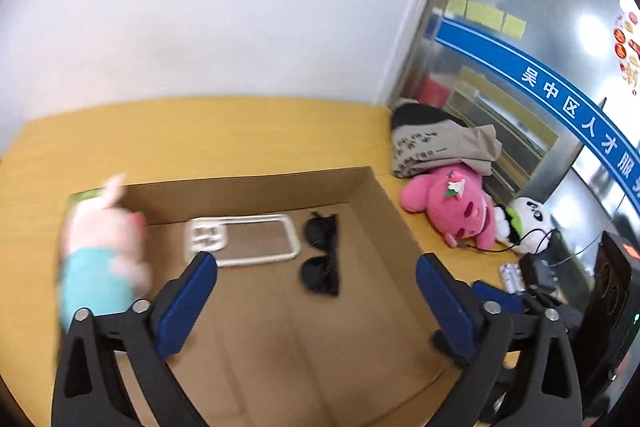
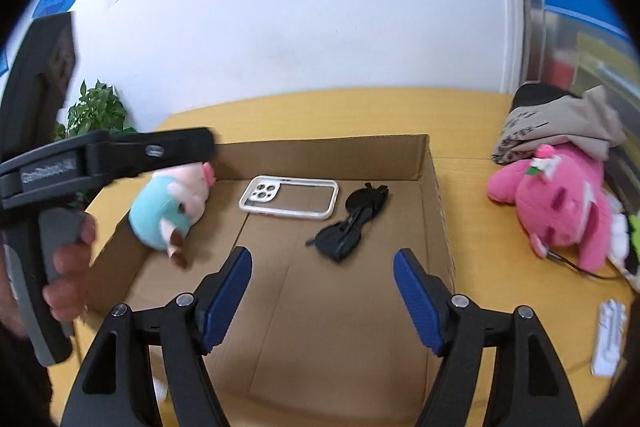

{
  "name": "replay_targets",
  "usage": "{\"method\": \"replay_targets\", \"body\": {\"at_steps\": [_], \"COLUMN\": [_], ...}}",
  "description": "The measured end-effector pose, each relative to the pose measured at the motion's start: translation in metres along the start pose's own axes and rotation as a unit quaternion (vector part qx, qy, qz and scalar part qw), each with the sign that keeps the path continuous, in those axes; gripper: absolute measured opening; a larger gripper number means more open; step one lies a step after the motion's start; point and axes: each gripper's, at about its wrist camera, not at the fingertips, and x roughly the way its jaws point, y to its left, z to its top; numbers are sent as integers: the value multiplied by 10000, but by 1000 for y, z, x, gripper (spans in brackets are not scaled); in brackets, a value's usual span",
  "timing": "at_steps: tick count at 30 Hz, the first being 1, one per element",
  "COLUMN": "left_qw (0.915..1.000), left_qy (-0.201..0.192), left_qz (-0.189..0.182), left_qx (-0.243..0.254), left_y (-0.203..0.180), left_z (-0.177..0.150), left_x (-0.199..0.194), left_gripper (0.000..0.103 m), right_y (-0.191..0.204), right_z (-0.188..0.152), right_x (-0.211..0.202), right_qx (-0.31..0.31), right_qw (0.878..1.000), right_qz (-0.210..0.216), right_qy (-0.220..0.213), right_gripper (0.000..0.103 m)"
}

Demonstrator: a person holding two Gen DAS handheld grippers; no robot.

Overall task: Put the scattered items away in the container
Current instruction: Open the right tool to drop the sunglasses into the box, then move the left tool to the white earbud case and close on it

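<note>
A: Yellow tabletop (image 2: 472, 115) against a white wall supports an open cardboard box (image 2: 436, 195). State its contents.

B: White phone case (image 2: 289, 197) at the rear, black sunglasses (image 2: 354, 223) just right of it, and a blurred pink-and-teal plush (image 2: 170, 207) at the left wall; whether it rests on the floor cannot be told.

A: Grippers?

B: Left gripper (image 1: 316, 301) spread wide, nothing between the pads. Right gripper (image 2: 322, 293) spread, likewise empty. A pink plush (image 2: 556, 203) lies on the table outside the box.

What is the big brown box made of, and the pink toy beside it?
The box looks like plain matte cardboard: brown, with fold creases and thin raw edges. The pink plush toy looks like soft, fuzzy fabric, probably stuffed, since it lies rounded and floppy on the table.
</note>
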Motion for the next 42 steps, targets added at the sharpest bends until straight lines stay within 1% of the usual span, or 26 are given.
{"method": "replay_targets", "body": {"at_steps": [3,7,9,12,18,24,31,42], "left_qw": [9988,9938,9910,9883,9862,9857,9881,9885], "left_qy": [-271,-515,-584,-664,-738,-642,-514,-522], "left_qz": [388,910,1118,1308,1457,1559,1446,1417], "left_qx": [135,390,450,413,266,49,-65,-74], "left_y": [-2,-15,-20,-25,-25,-18,-17,-23], "left_z": [-31,-70,-88,-109,-142,-161,-170,-177], "left_x": [-41,-81,-99,-119,-146,-149,-141,-142], "left_gripper": [102,102,102,102,103,103,103,103], "right_y": [17,46,57,69,85,90,85,84], "right_z": [-21,-45,-55,-66,-79,-87,-92,-100], "right_x": [-25,-63,-75,-88,-108,-116,-116,-112], "right_qx": [-74,-218,-291,-303,-363,-384,-341,-302], "right_qw": [9999,9995,9992,9992,9988,9987,9990,9993], "right_qz": [-59,-96,-106,-81,-76,-116,-178,-142], "right_qy": [-71,-190,-243,-264,-307,-301,-246,-172], "right_gripper": [73,73,73,73,73,73,73,73]}}
